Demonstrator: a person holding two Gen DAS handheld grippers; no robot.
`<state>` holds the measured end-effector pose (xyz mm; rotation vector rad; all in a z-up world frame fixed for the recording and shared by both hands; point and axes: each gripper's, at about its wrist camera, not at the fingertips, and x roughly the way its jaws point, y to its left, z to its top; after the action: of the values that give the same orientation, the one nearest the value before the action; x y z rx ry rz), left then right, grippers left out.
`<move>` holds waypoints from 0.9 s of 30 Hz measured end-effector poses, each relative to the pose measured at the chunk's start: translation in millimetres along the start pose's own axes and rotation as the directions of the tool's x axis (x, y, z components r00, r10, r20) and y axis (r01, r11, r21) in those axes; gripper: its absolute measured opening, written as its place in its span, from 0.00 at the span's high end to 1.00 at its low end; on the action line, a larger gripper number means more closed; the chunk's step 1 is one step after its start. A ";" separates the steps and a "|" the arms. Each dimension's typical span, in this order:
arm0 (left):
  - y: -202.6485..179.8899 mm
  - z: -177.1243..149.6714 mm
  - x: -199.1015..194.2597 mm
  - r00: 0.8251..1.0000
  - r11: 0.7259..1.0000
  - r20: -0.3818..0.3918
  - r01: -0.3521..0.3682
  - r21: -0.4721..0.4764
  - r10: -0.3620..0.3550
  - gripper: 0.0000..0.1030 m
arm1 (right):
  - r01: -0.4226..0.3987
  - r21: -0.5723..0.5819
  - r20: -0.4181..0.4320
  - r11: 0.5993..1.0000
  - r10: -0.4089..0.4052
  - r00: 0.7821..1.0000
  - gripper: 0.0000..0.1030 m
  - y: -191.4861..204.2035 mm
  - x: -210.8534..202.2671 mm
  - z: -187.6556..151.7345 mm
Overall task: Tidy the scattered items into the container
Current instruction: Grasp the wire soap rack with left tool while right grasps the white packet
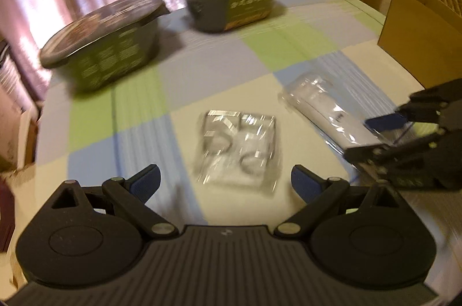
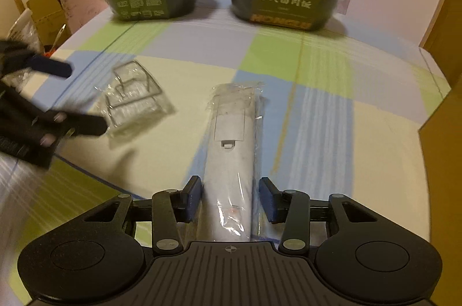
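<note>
While the right gripper straddles the near end of the plastic-wrapped white remote control, its fingers stand just apart from the wrap on either side, not visibly clamped. Left of the remote, the left gripper hangs wide apart and empty before the clear plastic packet. Beyond the remote stand two lidded instant-meal bowls; the cardboard box stands right of it on the checked bedsheet.

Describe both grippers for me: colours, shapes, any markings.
Both look alike. The left gripper and right gripper are matte black, with a ribbed grey centre plate bearing a small crosshair mark, a round disc housing on each side, and angled link arms with silver pivot pins. The jaws end in dark blue textured pads. No cables or sleeves show.
</note>
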<state>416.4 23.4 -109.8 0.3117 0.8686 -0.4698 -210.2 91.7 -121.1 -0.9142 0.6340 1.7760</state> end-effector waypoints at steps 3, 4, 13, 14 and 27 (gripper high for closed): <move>-4.4 8.0 14.5 1.000 0.999 -0.005 0.018 0.029 -0.018 0.08 | -0.008 -0.020 0.018 1.000 0.008 1.000 0.33 -4.0 -4.1 -1.9; -6.0 9.6 17.9 1.000 0.999 -0.005 0.020 0.034 -0.020 0.08 | -0.001 -0.024 0.030 1.000 0.002 1.000 0.27 -4.3 -5.5 -1.8; -6.0 21.1 36.2 0.999 1.000 -0.031 0.011 -0.022 -0.011 0.33 | -0.046 -0.054 0.044 0.997 0.049 0.998 0.26 -0.9 11.2 13.1; -5.7 21.4 35.8 0.999 1.000 -0.032 0.007 -0.028 -0.008 0.36 | -0.051 -0.060 0.041 0.997 0.054 0.998 0.26 0.3 14.7 14.9; -46.7 -33.3 -17.8 0.997 0.998 -0.081 -0.002 -0.059 -0.003 0.41 | -0.081 -0.015 -0.055 0.997 0.080 0.995 0.60 7.0 -23.8 -26.2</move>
<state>360.7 3.0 -119.5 0.2777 0.9602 -0.4337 -203.9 56.5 -116.8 -0.9639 0.7002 1.8360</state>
